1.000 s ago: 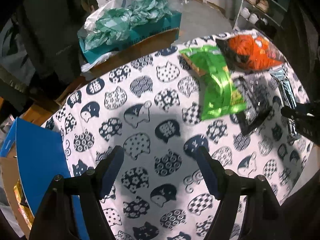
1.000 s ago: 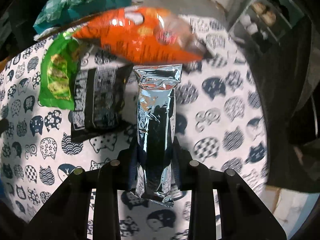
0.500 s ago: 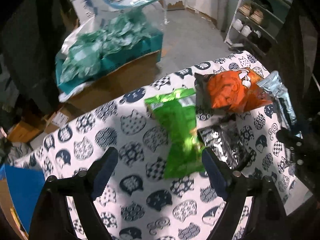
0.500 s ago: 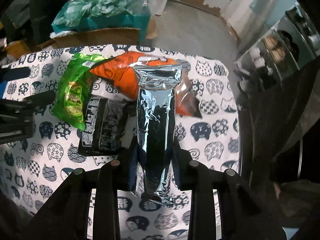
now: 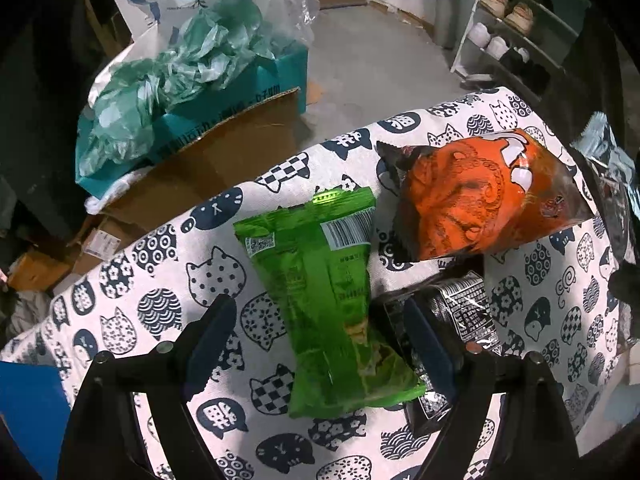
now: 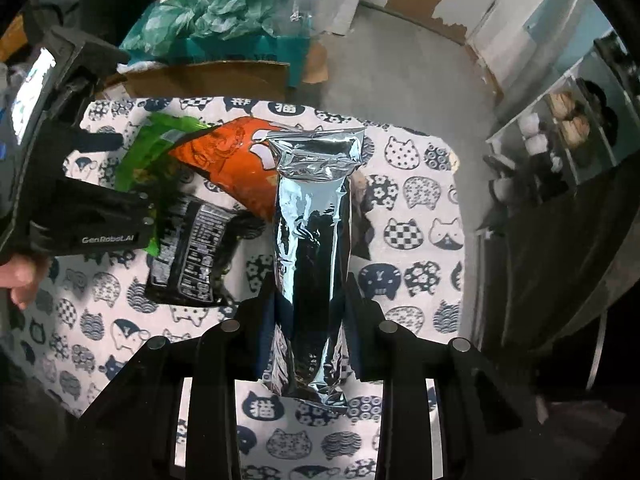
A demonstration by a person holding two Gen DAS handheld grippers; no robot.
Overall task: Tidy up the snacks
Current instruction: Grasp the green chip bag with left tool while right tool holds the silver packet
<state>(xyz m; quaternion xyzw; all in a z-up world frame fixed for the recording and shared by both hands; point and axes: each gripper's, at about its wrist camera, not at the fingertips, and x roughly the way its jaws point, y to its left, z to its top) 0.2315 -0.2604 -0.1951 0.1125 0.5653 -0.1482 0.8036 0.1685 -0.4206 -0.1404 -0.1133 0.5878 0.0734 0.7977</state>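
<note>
a silver packet is clamped by the right gripper, while the left gripper (jaws just widened) is held gaping over a green bag.

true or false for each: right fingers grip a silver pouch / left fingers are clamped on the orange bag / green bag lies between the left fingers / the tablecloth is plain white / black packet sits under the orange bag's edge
1. The right gripper grips a silver pouch. True.
2. The left gripper is clamped on the orange bag. False: its fingers stand open, gripping nothing, and the orange bag lies further off on the table.
3. The green bag lies between the left fingers. True, not yet pinched.
4. The tablecloth is plain white. False: it is printed with dark cat heads.
5. The black packet is partly tucked under the orange bag's edge. True.
</note>
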